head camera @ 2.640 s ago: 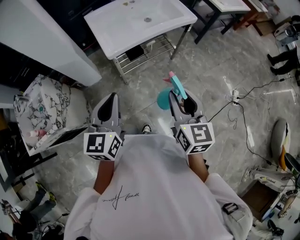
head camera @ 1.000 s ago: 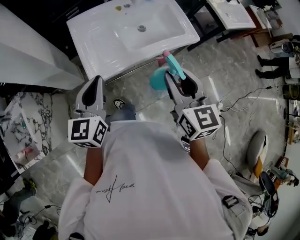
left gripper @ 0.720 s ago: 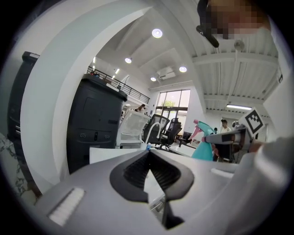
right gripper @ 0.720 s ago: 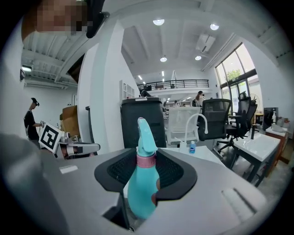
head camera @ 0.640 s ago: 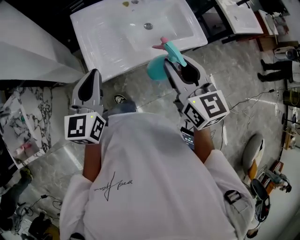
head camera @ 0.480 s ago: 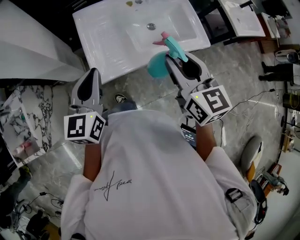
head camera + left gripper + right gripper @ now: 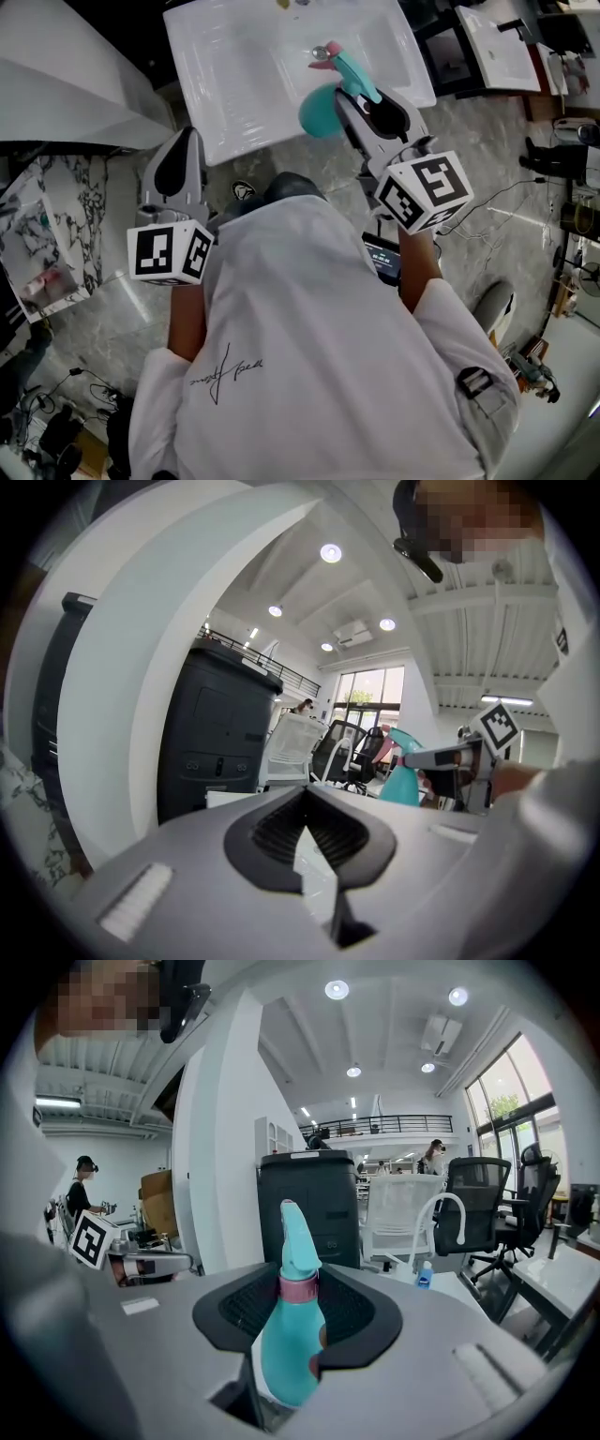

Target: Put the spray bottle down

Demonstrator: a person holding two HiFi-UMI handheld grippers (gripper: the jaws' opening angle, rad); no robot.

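Two grippers: right gripper [image 7: 349,94] loaded, left gripper [image 7: 187,141] bare.
Right grip: spread wide and clamped on the spray bottle [image 7: 321,108], pads pressing both sides of it below the pink collar.
Right place: 1 o'clock in the head view, marker cube trailing toward 5 o'clock.
Spray bottle: teal, upright in the right gripper view, nozzle tip toward 12 o'clock there; in the head view seen over the near edge of the basin [image 7: 216,84], contact with it not discernible.
Left grip: drawn together to a thin slit, nothing between the pads.
Left place: 9 o'clock in the head view, tips just short of the basin's near left corner, well apart from the bottle.
Basin: white, at 12 o'clock, drain hole near the nozzle.
Shirt [image 7: 309,356]: white, filling 6 o'clock.
Floor [image 7: 84,319]: grey stone, from 7 to 9 o'clock.
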